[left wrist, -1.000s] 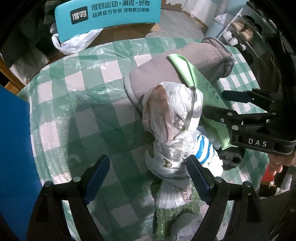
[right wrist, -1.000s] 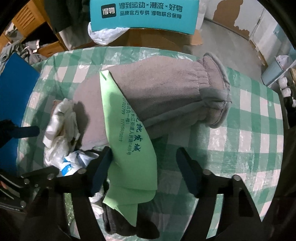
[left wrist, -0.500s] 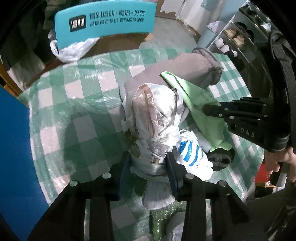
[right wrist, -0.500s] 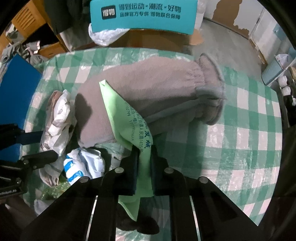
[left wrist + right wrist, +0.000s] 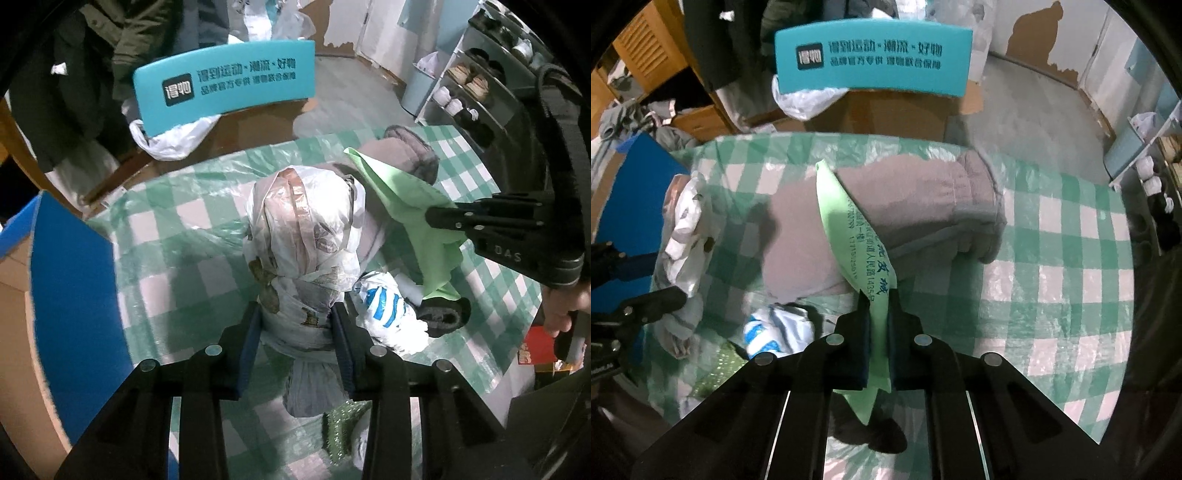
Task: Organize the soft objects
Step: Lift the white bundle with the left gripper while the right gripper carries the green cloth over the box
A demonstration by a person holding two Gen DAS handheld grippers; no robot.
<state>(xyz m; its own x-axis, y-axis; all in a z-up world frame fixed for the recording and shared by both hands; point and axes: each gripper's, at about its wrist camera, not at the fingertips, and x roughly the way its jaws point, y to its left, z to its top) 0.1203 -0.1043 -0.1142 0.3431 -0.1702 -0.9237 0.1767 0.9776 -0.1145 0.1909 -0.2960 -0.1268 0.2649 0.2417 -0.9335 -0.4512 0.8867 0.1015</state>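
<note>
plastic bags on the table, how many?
3. A white knotted bag in the left gripper, a green bag pinched by the right gripper, a blue-striped bag between them. More may be hidden underneath.

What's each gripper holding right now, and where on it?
Left gripper clamps the white plastic bundle at its tied neck. Right gripper pinches the green bag near its lower end.
</note>
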